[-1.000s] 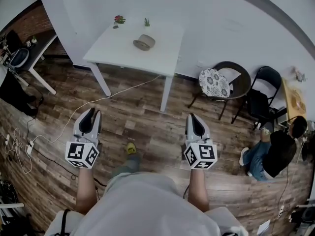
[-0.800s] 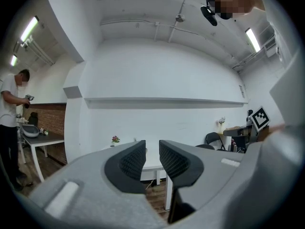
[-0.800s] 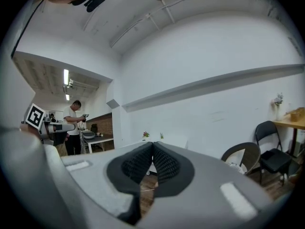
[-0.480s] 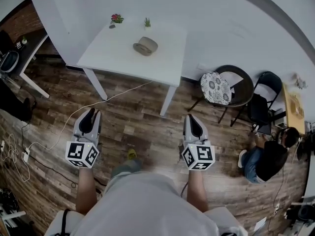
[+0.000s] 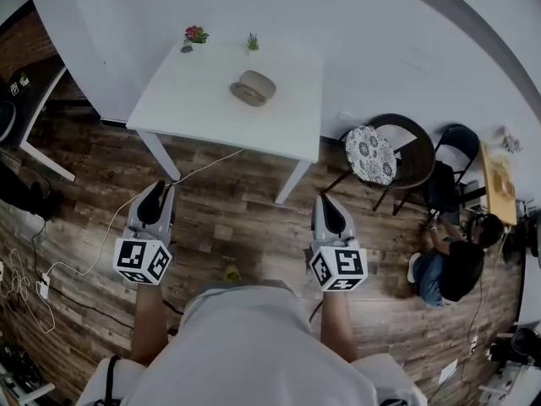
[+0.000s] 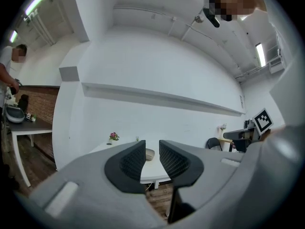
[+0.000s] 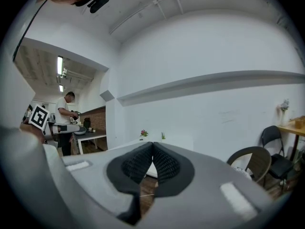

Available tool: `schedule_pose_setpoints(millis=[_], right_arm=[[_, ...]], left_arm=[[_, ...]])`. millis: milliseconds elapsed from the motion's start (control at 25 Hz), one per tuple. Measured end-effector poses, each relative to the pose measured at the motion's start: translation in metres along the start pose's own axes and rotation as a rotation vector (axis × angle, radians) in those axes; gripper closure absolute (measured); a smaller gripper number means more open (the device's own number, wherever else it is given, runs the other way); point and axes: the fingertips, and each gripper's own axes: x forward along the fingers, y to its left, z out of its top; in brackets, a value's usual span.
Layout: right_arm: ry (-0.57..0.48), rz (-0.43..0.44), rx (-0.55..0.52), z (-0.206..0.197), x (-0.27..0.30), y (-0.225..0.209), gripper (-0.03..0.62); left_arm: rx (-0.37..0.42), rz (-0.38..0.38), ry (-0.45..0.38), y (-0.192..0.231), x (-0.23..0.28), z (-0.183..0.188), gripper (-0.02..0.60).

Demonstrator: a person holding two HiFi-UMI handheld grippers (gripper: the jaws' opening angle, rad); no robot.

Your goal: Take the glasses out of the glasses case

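**Stepping closer to the counter**

Since a second ago the counter (image 5: 211, 104) has drawn nearer. The glasses case (image 5: 253, 88) lies on it at twelve o'clock, well ahead of both claws. The left claw (image 5: 156, 194) is slightly spread, the right claw (image 5: 325, 205) pressed together, both empty. A one-sided nudge could skid the case across the smooth top.

A white rectangular bench (image 5: 203, 100) stands against the plain white wall (image 5: 380, 32) on a dark wood-plank floor (image 5: 228, 218). Right of the bench is a round dark chair (image 5: 418, 155).
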Motion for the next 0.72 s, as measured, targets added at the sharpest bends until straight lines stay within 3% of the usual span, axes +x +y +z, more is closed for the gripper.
schedule_pose_setpoints(millis=[400, 720], right_arm=[[0.008, -0.039, 0.001, -0.003, 0.036, 0.0, 0.591], [0.005, -0.03, 0.019, -0.01, 0.089, -0.012, 0.591]], left_arm=[[-0.021, -0.051, 0.009, 0.024, 0.043, -0.011, 0.485], [-0.013, -0.045, 0.025, 0.047, 0.087, -0.018, 0.485]])
